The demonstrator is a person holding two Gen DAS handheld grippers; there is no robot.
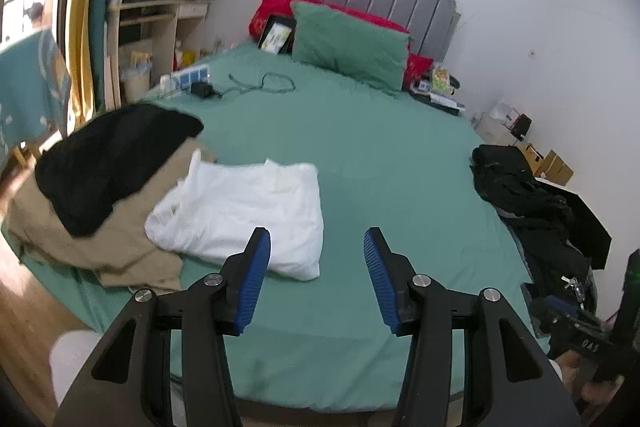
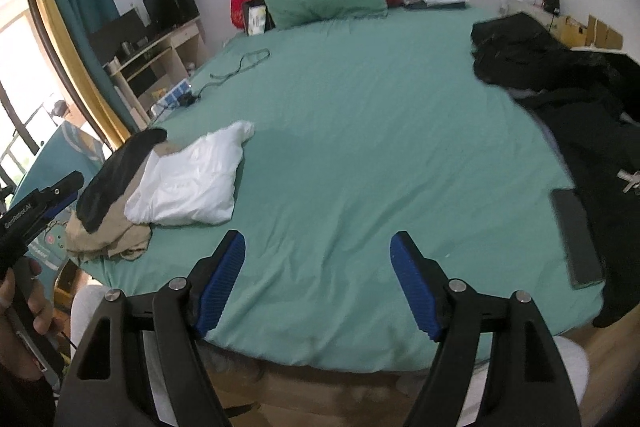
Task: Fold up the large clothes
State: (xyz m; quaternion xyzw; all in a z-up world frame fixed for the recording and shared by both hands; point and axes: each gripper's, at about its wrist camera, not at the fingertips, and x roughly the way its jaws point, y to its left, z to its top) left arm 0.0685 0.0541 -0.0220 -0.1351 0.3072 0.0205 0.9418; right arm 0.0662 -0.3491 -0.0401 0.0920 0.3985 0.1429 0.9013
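Both the left gripper (image 1: 316, 247) and right gripper (image 2: 318, 251) are hovering wide and empty over the bed (image 2: 360, 107). The folded white garment (image 1: 244, 215) is lying left; the dark clothes pile (image 2: 532, 55), far right, probably deserves a two-handed spread next.

Counted on one bed (image 2: 360, 131): one folded white garment (image 1: 244, 215), one black garment (image 1: 108, 159) lying on one tan garment (image 1: 120, 247), one dark clothes heap (image 2: 560, 83) at the right edge. Two pillows seen: one green pillow (image 1: 348, 43), one red pillow (image 1: 280, 3). Two hand-held grippers counted: left hand-held gripper (image 1: 316, 247), right hand-held gripper (image 2: 318, 247), two blue pads each.
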